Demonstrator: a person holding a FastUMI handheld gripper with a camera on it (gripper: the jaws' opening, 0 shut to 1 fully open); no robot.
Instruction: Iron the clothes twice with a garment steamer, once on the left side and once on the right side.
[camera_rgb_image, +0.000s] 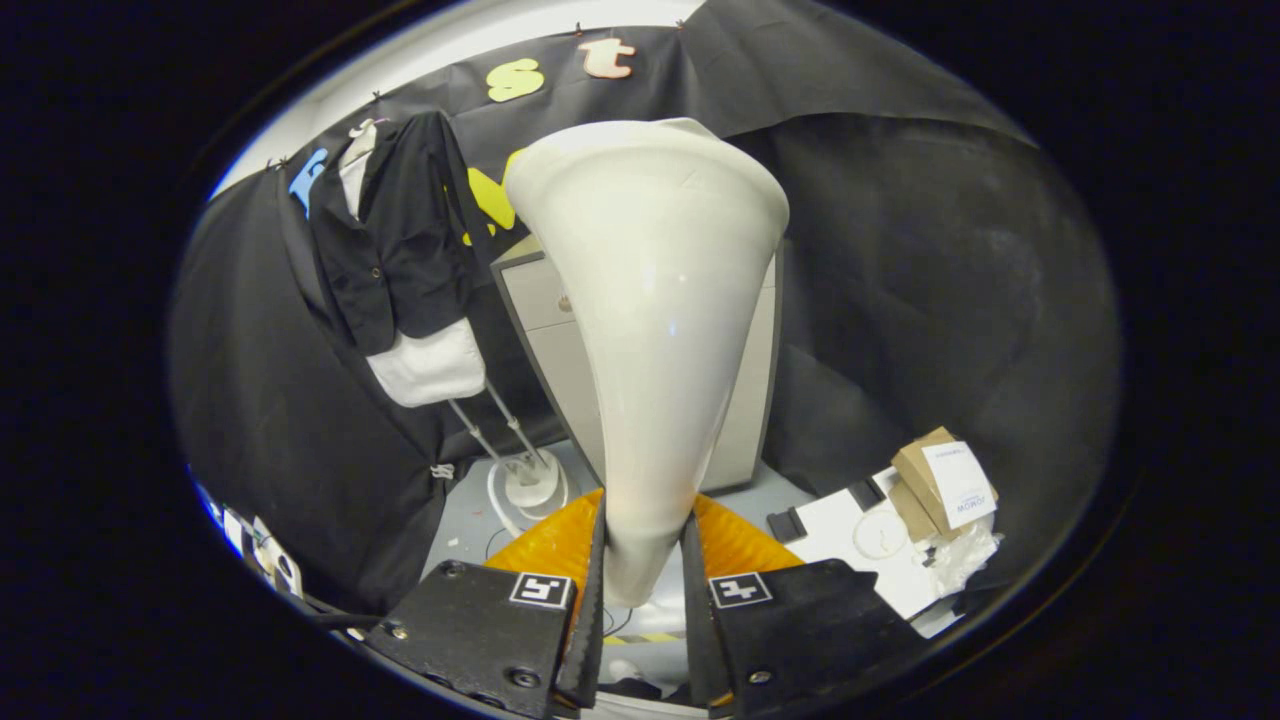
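I had the gripper (645, 590) with its jaws pinching the narrow handle end of the one garment steamer head (650, 330), a cream funnel shape that flared wide toward its top and stood between the fingers, blocking the middle of my view. The clothes hung well off to the left of it and beyond: one black jacket (400, 240) over one white garment (430, 365), both on a slanted twin-pole stand (500, 430) whose round base (530, 480) sat on the grey floor (470, 520). Open floor lay between the jaws and that base. Directly behind the steamer head stood one pale cabinet (545, 330), its near corner edge close to the stand's poles. To the right, a white tabletop (850, 540) carried one cardboard box (935, 480) near its far edge and two small dark blocks (790, 522).
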